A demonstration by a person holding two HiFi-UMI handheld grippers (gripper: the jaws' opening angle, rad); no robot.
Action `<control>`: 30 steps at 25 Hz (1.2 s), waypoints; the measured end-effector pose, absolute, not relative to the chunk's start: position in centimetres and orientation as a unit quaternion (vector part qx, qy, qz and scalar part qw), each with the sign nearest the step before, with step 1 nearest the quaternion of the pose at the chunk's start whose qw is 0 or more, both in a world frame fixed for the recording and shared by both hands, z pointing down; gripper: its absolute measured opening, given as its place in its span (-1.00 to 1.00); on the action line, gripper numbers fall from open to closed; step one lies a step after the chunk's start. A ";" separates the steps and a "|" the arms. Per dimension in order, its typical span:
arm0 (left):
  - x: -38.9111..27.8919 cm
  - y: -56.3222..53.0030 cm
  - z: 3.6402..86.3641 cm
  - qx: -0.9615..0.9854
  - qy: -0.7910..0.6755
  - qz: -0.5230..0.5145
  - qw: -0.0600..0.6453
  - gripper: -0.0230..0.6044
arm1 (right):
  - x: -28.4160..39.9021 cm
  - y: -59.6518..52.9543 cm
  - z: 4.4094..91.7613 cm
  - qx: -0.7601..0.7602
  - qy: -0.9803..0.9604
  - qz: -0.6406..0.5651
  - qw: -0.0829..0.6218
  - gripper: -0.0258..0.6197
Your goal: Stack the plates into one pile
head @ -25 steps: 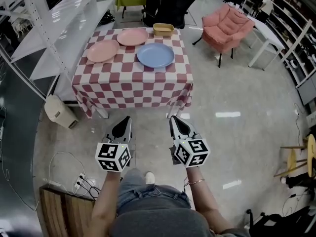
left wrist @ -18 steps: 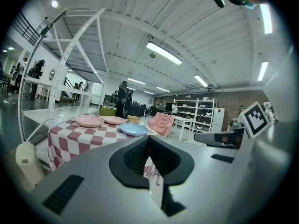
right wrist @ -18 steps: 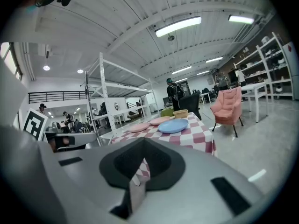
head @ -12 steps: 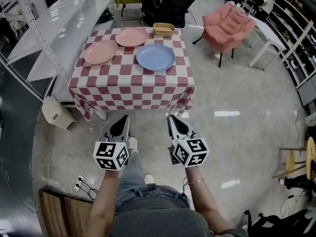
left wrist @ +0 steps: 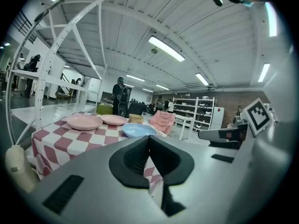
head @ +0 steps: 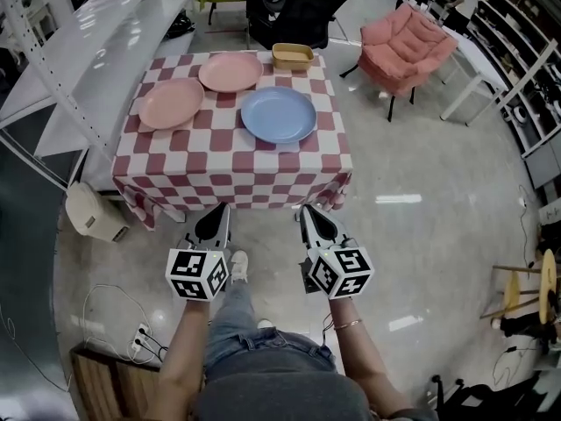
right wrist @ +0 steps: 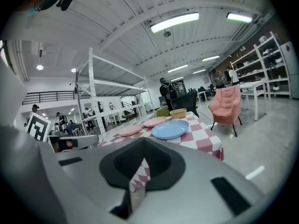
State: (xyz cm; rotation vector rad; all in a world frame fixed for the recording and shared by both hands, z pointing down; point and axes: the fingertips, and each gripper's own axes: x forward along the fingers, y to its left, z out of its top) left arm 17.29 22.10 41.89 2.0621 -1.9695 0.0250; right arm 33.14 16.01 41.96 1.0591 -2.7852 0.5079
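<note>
A table with a red and white checked cloth point(head: 228, 169) carries a blue plate point(head: 279, 115) near its right side, a pink plate point(head: 171, 103) at the left and a second pink plate point(head: 230, 71) behind. The blue plate point(left wrist: 138, 130) and pink plates point(left wrist: 84, 122) also show in the left gripper view; the right gripper view shows the blue plate point(right wrist: 170, 129). My left gripper point(head: 215, 220) and right gripper point(head: 312, 220) hover over the floor just short of the table's near edge, both shut and holding nothing.
A tan square bowl point(head: 293, 56) sits at the table's far edge. White shelving point(head: 96, 33) runs along the left, a beige appliance point(head: 90, 211) stands by the table's left corner. A pink armchair point(head: 408, 46) and black chair point(head: 302, 11) lie beyond. Cables and a power strip point(head: 140, 331) lie at my left.
Both grippers and I have moved toward the table; its near edge has come closer in the head view. A foot has stepped forward between the grippers. Jaws stay shut.
</note>
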 end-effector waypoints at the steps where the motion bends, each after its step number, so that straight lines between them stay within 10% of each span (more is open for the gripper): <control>1: 16.6 21.4 42.2 0.716 -0.682 0.011 0.147 -0.88 | 32.5 15.2 42.1 0.352 -0.918 0.171 0.059 -0.89; 30: 3.8 0.4 45.0 0.742 -0.642 0.036 0.189 -0.88 | 22.2 -2.5 44.2 0.441 -0.871 0.200 0.083 -0.89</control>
